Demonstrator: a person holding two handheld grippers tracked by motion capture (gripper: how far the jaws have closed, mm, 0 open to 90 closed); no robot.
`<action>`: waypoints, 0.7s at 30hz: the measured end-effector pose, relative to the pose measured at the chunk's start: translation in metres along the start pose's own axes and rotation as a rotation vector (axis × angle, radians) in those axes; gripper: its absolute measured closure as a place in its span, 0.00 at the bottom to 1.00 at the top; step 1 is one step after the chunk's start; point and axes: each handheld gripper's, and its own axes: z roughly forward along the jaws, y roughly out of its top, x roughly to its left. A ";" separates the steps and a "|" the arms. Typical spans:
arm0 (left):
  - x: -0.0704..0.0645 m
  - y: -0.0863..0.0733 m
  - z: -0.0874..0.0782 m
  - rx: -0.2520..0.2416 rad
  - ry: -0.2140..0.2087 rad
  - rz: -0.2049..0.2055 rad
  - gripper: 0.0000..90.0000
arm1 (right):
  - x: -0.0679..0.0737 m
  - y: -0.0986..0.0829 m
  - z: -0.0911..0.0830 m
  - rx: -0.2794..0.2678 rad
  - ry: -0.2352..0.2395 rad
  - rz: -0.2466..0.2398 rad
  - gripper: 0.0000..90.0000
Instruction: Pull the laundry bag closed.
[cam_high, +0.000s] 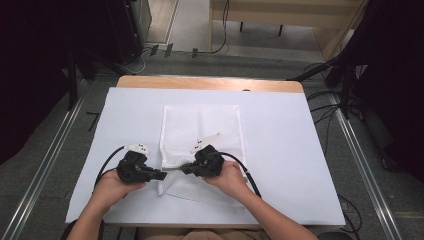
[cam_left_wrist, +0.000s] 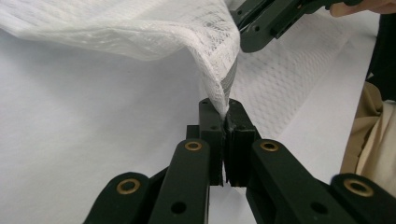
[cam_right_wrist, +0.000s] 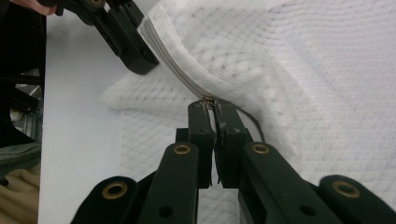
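Two hand-held grippers on half-hidden cloth

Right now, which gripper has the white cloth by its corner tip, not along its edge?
The left gripper: the white mesh cloth narrows to a point between its jaws. The right gripper bites along the hemmed edge, beside the left gripper.

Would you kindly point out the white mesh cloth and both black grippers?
white mesh cloth (cam_high: 200, 125): high view, flat middle.
left black gripper (cam_left_wrist: 225, 116): left gripper view, between its tips.
right black gripper (cam_right_wrist: 211, 103): right gripper view, between its tips.
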 end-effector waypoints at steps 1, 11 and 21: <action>0.001 -0.001 -0.001 -0.005 -0.005 -0.007 0.99 | 0.000 0.000 0.000 0.000 0.000 0.000 0.98; 0.002 -0.004 -0.005 -0.017 0.008 -0.011 0.98 | -0.007 -0.006 -0.008 -0.008 0.002 0.008 0.98; 0.003 -0.005 -0.007 -0.018 0.006 -0.002 0.98 | -0.007 -0.010 -0.015 -0.007 -0.001 0.006 0.98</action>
